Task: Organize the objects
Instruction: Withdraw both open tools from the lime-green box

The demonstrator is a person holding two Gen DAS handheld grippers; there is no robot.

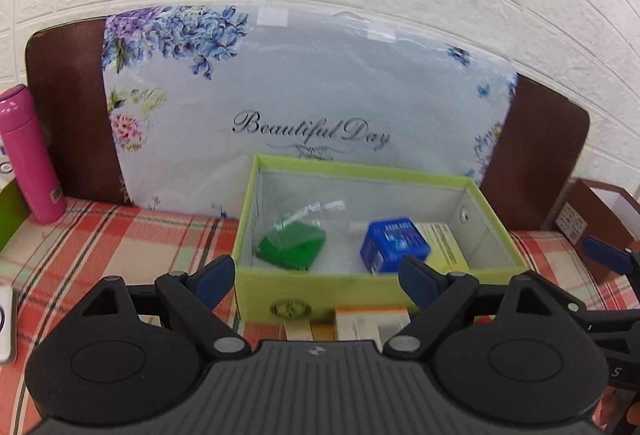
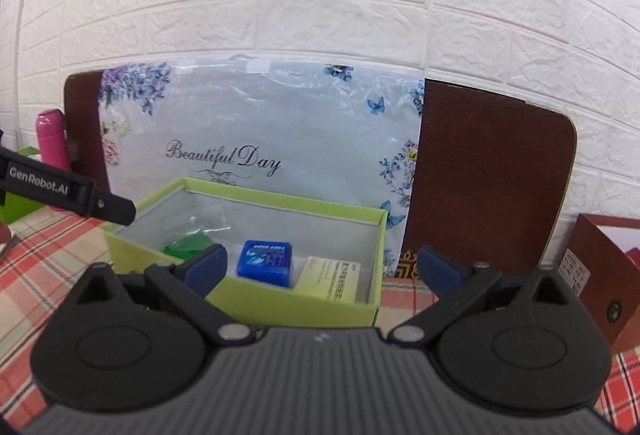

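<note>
A lime-green open box (image 1: 360, 289) (image 2: 280, 305) stands on the plaid cloth against a floral pillow. Inside lie a green item in clear plastic (image 1: 292, 246) (image 2: 186, 245), a blue packet (image 1: 394, 243) (image 2: 265, 258) and a pale yellow carton (image 1: 446, 247) (image 2: 332, 279). My left gripper (image 1: 316, 277) hangs open just before the box's near wall, nothing between its fingers. My right gripper (image 2: 322, 269) stands wide open before the box's near right side, holding nothing. Small cartons (image 1: 360, 321) lie in front of the box, partly hidden by the left gripper.
A pink flask (image 1: 30, 155) (image 2: 52, 137) stands at the far left by a brown headboard (image 2: 492, 175). A dark red paper bag (image 2: 600, 271) (image 1: 592, 219) sits at the right. The floral pillow (image 1: 304, 107) leans on a white brick wall.
</note>
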